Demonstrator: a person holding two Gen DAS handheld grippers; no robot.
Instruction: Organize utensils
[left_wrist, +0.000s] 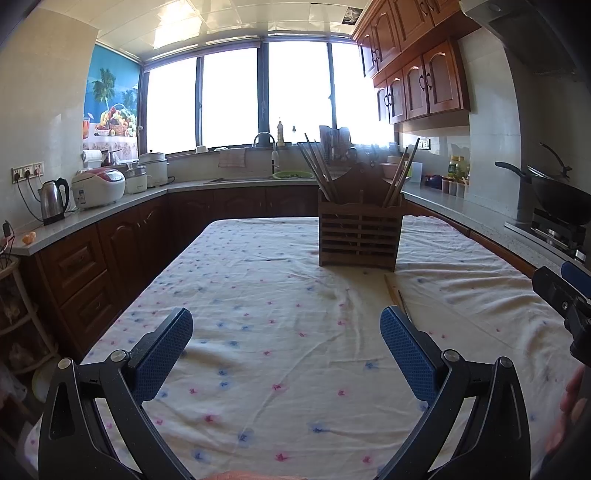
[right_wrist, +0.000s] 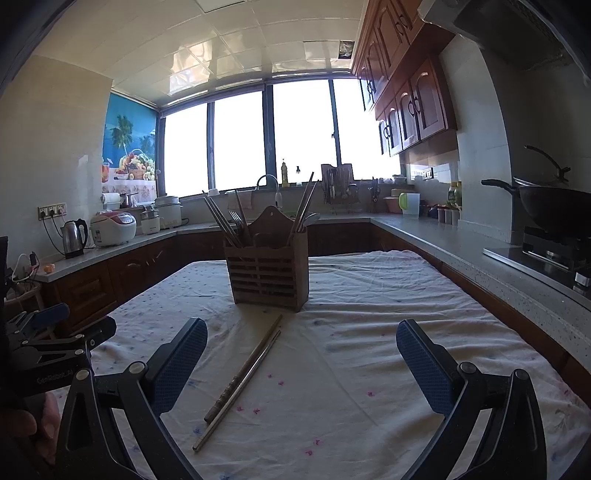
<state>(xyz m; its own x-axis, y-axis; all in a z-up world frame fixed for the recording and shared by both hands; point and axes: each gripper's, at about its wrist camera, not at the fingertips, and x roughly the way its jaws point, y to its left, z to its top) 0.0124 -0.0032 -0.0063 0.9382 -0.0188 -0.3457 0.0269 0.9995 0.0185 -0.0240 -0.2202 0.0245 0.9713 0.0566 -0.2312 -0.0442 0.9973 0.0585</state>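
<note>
Both the left gripper (left_wrist: 286, 328) and right gripper (right_wrist: 301, 341) hover with jaws wide, two chopsticks (right_wrist: 240, 380) lying just before the wooden utensil holder (right_wrist: 267, 275).

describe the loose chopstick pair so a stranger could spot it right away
Find the floral white tablecloth, then the slatted wooden utensil holder standing on it. Just in front of the holder lie two long thin metal chopsticks, flat on the cloth; all other utensils stand upright inside the holder.
</note>
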